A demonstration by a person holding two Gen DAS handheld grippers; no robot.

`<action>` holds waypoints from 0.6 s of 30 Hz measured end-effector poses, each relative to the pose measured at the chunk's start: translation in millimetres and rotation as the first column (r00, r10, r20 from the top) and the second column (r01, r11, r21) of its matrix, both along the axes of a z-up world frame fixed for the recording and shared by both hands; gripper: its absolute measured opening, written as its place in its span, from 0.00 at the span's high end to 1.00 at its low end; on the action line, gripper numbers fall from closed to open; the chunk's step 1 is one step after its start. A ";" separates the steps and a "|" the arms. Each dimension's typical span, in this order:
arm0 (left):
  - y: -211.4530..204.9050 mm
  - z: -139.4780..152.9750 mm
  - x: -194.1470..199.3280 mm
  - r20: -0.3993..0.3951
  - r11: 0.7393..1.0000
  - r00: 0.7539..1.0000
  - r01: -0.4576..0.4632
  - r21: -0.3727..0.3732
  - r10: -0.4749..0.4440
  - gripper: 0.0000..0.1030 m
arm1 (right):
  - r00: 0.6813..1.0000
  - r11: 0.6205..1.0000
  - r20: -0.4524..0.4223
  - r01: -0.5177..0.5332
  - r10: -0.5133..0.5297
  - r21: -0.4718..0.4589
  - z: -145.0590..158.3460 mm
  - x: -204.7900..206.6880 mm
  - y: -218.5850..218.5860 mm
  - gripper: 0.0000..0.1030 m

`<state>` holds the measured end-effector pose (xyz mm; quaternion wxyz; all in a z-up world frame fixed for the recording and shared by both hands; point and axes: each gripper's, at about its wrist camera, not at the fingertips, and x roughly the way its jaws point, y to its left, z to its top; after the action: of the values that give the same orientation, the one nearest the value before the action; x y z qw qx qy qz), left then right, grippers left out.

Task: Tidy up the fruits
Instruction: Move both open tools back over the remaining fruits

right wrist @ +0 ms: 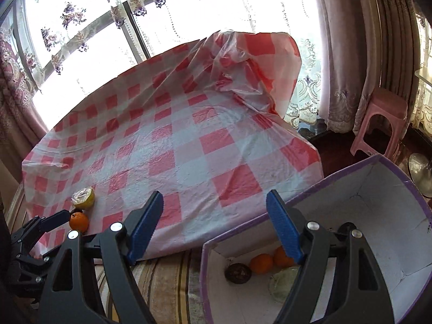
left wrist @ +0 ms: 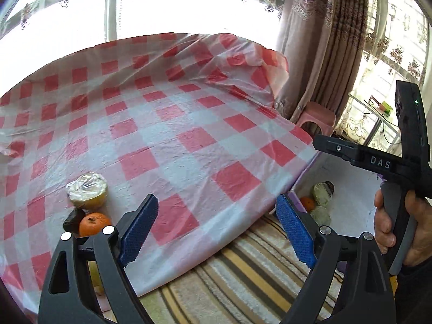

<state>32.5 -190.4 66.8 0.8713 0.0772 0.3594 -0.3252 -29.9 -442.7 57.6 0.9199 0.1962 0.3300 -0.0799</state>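
A wrapped half citrus [left wrist: 87, 189], an orange [left wrist: 94, 224] and a dark fruit [left wrist: 73, 218] lie at the near left of the red-checked table [left wrist: 189, 124]. My left gripper [left wrist: 217, 229] is open and empty, above the table's near edge, right of those fruits. In the right wrist view the same half citrus [right wrist: 83, 198] and orange [right wrist: 78, 222] sit by the left gripper's fingertip [right wrist: 58, 217]. My right gripper [right wrist: 214, 225] is open and empty above the white box [right wrist: 378, 189], which holds two oranges [right wrist: 261, 263], a dark fruit [right wrist: 238, 272] and a pale wrapped fruit [right wrist: 282, 283].
The box [left wrist: 351, 189] stands on a striped rug [left wrist: 243, 283] to the right of the table. A pink stool [right wrist: 383, 124] and curtains [right wrist: 351, 54] stand behind it. The tablecloth [right wrist: 253, 62] is bunched up at the far corner.
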 end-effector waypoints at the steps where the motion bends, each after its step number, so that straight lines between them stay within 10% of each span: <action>1: 11.6 0.8 4.2 -0.003 1.000 1.000 -0.022 -0.009 0.022 0.16 | 1.000 1.000 0.001 -0.018 0.018 0.010 -0.2 3.7 6.5 0.24; 18: 145.8 -26.1 64.4 -0.160 0.962 0.960 -0.250 -0.114 0.230 0.21 | 0.965 0.966 -0.035 -0.260 0.260 -0.001 -2.7 70.7 111.0 0.22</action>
<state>97.0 -44.6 40.7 0.8790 -0.0492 0.4061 -0.2449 40.9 -331.7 54.9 0.9172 0.1471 0.3683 0.0371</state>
